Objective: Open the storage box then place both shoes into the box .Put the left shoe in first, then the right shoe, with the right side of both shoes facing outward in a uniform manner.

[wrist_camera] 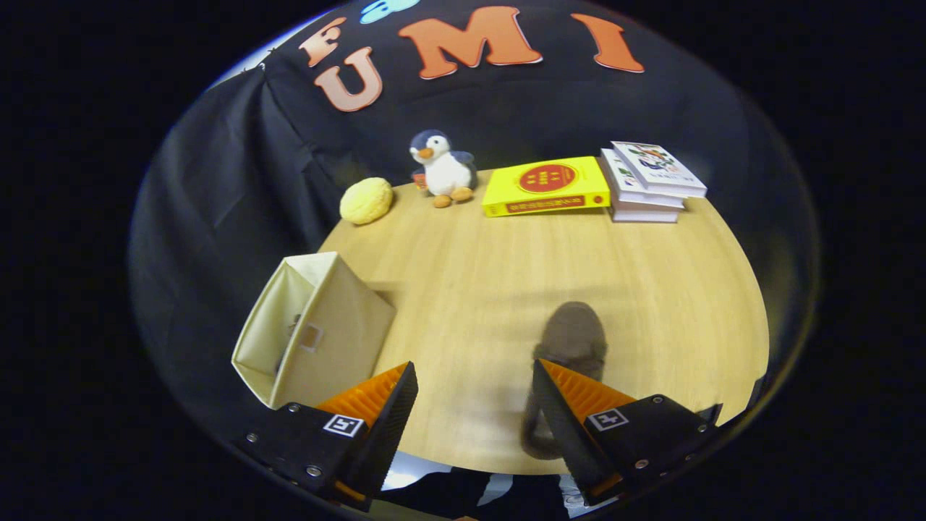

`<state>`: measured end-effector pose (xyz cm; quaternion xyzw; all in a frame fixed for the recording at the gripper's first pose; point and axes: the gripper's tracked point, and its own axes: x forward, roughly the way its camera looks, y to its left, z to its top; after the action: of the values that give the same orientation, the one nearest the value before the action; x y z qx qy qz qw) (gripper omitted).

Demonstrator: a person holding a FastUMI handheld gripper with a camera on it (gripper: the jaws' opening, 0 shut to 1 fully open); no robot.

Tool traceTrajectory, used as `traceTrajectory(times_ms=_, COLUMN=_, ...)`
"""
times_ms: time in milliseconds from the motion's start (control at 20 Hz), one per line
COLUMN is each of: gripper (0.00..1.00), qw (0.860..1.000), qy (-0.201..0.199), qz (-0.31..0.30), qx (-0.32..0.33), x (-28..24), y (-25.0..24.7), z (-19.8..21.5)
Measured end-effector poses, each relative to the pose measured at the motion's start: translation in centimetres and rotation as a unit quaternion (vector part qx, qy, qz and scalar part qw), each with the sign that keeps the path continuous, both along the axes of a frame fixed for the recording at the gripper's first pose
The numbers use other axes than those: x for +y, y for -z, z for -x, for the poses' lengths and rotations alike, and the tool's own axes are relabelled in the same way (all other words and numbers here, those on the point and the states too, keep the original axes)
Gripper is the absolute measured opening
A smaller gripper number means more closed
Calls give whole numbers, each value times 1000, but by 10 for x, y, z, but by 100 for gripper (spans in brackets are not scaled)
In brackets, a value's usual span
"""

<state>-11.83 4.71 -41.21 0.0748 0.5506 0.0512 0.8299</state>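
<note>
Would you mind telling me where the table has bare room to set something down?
The widest bare patch on the table lies between the storage box, the brown shoe and the back row. That row is crowded: yellow ball, penguin, yellow book, stacked books. The open gripper has bare wood between its fingers.

Gripper (474, 405): two wedge-shaped fingers (376, 409) with ribbed, ridged inner faces tapering to points. Each sits on a black angular mount (304, 441) with flat panels. Small silver screws (313, 471) at mount corners. One square black-and-white fiducial marker (343, 425) per mount, near the finger base. Jaws wide apart, nothing between them.
</note>
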Motion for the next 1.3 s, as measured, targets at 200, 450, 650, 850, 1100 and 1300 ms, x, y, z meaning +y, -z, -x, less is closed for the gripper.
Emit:
traceTrajectory(times_ms=200, gripper=96, qw=999, qy=10, qz=32, qx=21, x=-47, y=26, z=21)
traceTrajectory(times_ms=450, gripper=86, qw=998, qy=-14, qz=46, qx=38, x=-69, y=63, z=33)
traceTrajectory(times_ms=650, gripper=73, qw=997, qy=-27, qz=68, qx=38, x=-86, y=93, z=26)
traceTrajectory(times_ms=850, gripper=53, qw=998, qy=-23, qz=58, qx=25, x=-87, y=111, z=10)
traceTrajectory(times_ms=1100, gripper=31, qw=997, qy=-13, qz=69, qx=35, x=-88, y=122, z=9)
traceTrajectory(times_ms=1300, gripper=20, qw=996, qy=22, qz=72, qx=46, x=-97, y=124, z=8)
